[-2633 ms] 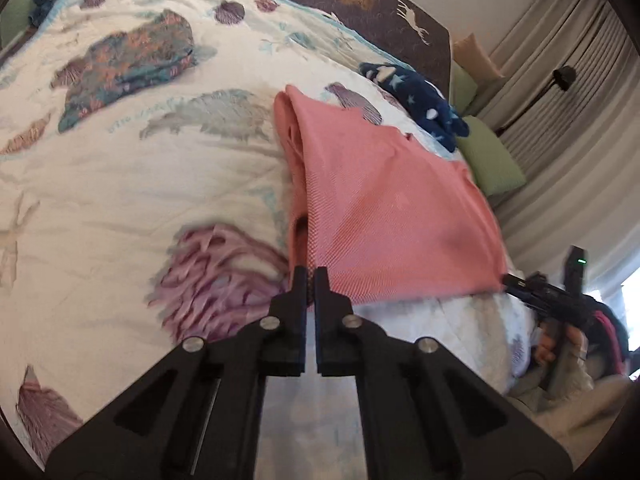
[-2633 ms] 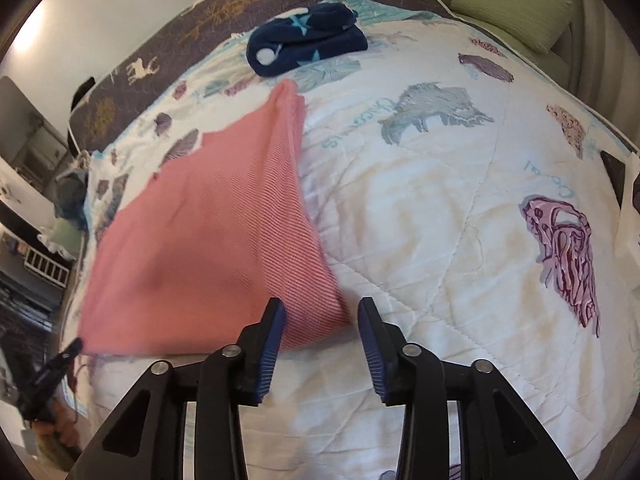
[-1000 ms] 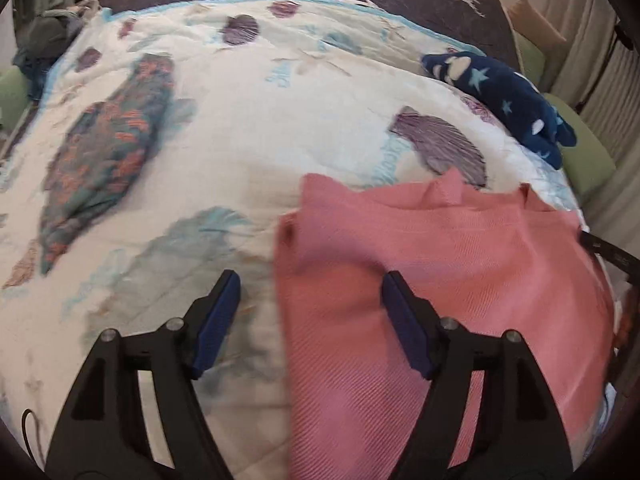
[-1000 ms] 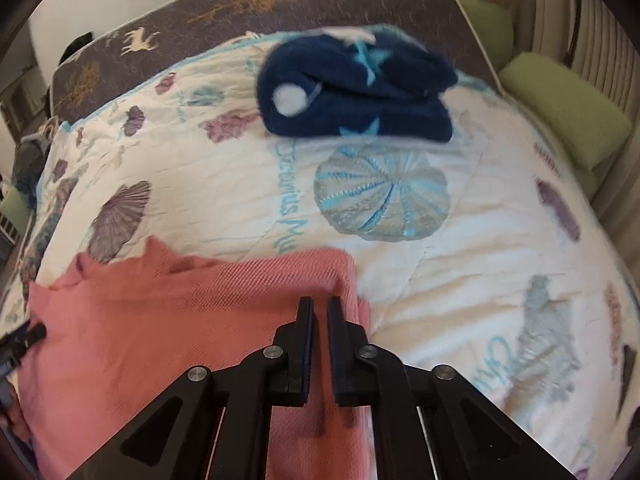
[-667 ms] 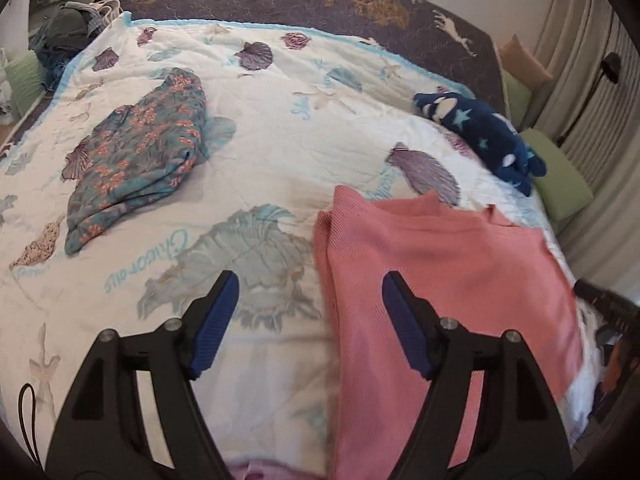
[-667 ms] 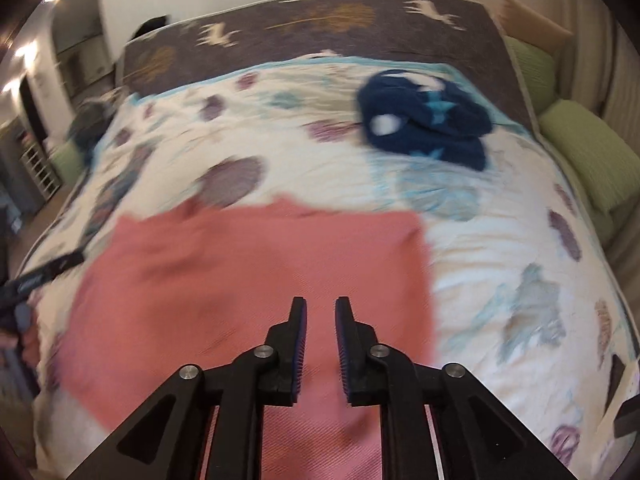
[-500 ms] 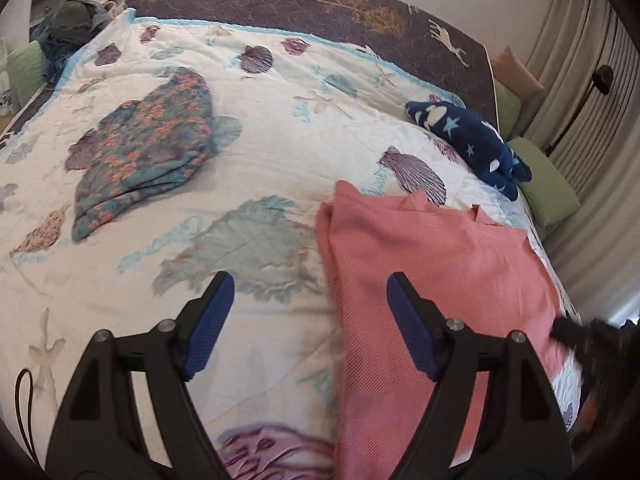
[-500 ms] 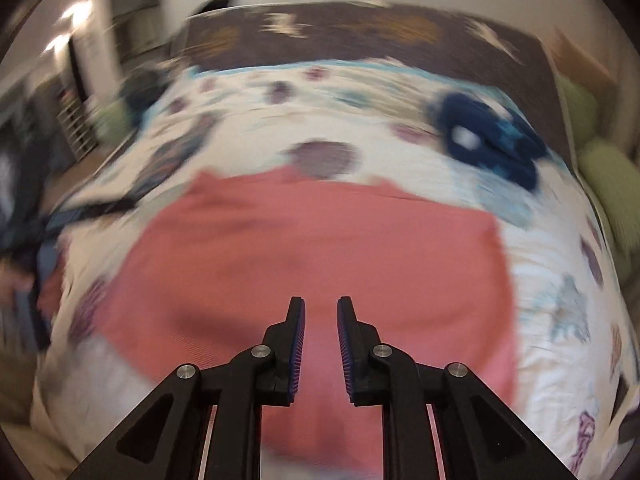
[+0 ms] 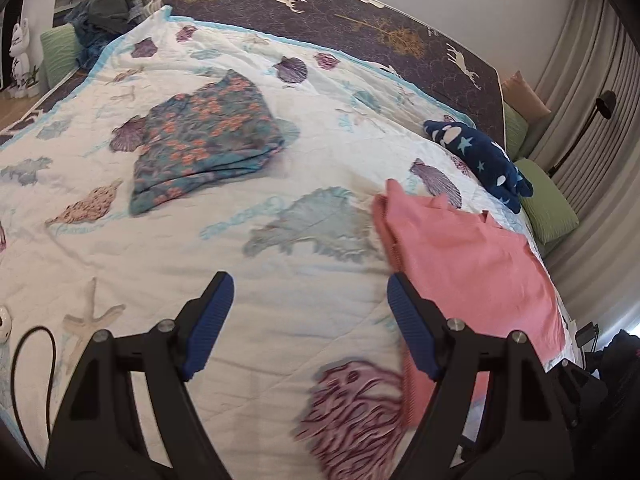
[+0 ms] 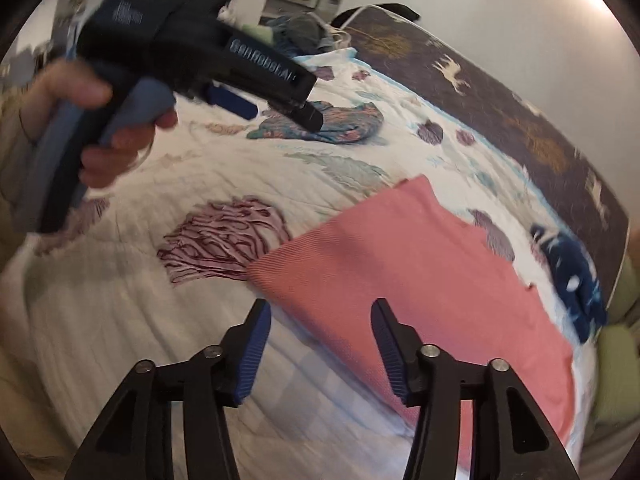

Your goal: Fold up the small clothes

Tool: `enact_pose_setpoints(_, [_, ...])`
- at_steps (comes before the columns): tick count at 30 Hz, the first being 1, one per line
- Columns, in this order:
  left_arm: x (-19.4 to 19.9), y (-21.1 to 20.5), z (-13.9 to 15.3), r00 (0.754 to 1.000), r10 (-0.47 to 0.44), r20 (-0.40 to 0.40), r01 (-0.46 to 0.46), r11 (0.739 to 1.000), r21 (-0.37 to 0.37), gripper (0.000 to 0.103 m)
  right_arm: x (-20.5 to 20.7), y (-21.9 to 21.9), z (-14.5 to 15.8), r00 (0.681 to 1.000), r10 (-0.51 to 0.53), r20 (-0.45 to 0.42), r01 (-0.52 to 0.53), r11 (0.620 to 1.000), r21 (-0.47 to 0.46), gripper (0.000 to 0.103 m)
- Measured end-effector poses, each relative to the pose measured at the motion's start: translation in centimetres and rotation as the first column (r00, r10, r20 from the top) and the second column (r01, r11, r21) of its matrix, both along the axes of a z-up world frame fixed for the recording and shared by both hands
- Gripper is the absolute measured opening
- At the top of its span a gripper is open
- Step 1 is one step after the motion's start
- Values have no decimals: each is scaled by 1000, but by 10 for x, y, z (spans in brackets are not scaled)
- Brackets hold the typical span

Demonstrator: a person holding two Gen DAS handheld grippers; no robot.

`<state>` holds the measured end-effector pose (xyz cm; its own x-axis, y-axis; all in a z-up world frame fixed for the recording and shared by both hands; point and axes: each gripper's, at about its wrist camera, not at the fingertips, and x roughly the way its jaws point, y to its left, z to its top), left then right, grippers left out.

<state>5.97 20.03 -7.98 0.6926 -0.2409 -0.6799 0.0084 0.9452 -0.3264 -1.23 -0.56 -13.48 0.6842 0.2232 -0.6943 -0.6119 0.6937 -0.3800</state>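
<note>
A pink folded garment [image 9: 468, 256] lies flat on the quilt at the right side of the bed; it also shows in the right wrist view [image 10: 420, 280]. My left gripper [image 9: 308, 320] is open and empty above the quilt, left of the pink garment. My right gripper [image 10: 320, 340] is open and empty, hovering just above the near corner of the pink garment. The left gripper in a hand [image 10: 192, 52] shows at the upper left of the right wrist view. A floral teal garment [image 9: 204, 140] lies folded farther left on the bed.
A navy star-print garment [image 9: 480, 156] lies near the bed's right edge, with green pillows [image 9: 548, 204] beyond. A dark deer-print blanket [image 9: 360, 24] covers the far side. A clothes pile [image 9: 108, 4] sits at the far left corner. A black cable [image 9: 32, 360] lies lower left.
Both grippers let go of the pink garment and pulled back; it now lies folded flat. The right gripper opened wide and swung left. The left gripper stayed open and drew away.
</note>
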Motion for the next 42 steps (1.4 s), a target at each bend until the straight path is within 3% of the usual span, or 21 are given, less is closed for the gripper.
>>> enact_pose_setpoints(5, [-2,22,-8,1000,20,-7,-20,999,-50,79,-6,29,-25,994,22,108,-4,986,-166,56])
enact_pose_setpoints(9, [2,29,-10,1000,16,-12,-17,997,-79,79,6,45,-29,985,21,170,10,984,-179,54])
enact_pose_setpoints(11, [7,27,-11,1000,-6,-22,5,996,-84,79,15,47,-26,989,-15,148,35,990,-136,46])
enact_pose_setpoints(12, [10,25,-11,999,-23,-25,21,996,-83,79,20,45,-24,992,-35,119,48,993,-104,18])
enact_pose_setpoints(13, [13,22,-10,999,-43,-26,41,996,-83,79,30,40,-20,995,-82,62,86,995,-51,11])
enact_pose_setpoints(16, [27,9,-11,992,-116,-38,112,988,-109,79,39,15,-2,987,-152,-60,160,975,155,9])
enact_pose_setpoints(20, [57,-20,-15,973,-219,-69,201,958,-205,79,47,-26,24,963,-200,-182,256,892,373,9])
enact_pose_setpoints(25, [100,-62,-29,936,-325,-136,264,903,-339,80,56,-45,29,941,-192,-280,304,844,443,9])
enact_pose_setpoints(27, [115,-71,-39,927,-325,-186,243,900,-361,80,57,-45,27,938,-187,-291,306,840,447,9])
enact_pose_setpoints(28, [121,-75,-45,924,-318,-211,226,902,-369,76,56,-45,27,938,-184,-292,304,841,447,9])
enact_pose_setpoints(30, [129,-78,-48,928,-302,-220,209,908,-364,49,53,-45,28,939,-179,-292,301,840,451,9])
enact_pose_setpoints(31, [132,-80,-47,924,-308,-226,211,905,-369,21,52,-46,28,939,-176,-294,300,838,456,9])
enact_pose_setpoints(32, [134,-80,-46,920,-313,-237,206,899,-387,12,51,-47,29,939,-175,-296,301,835,461,9])
enact_pose_setpoints(34, [134,-77,-41,925,-307,-223,196,889,-414,10,50,-51,32,938,-176,-299,306,824,476,9])
enact_pose_setpoints(38, [127,-89,-16,936,-310,-167,239,908,-345,9,49,-65,41,940,-177,-291,311,792,525,9])
enact_pose_setpoints(42, [125,-106,10,934,-331,-134,273,904,-329,9,47,-87,50,940,-183,-287,323,748,579,9])
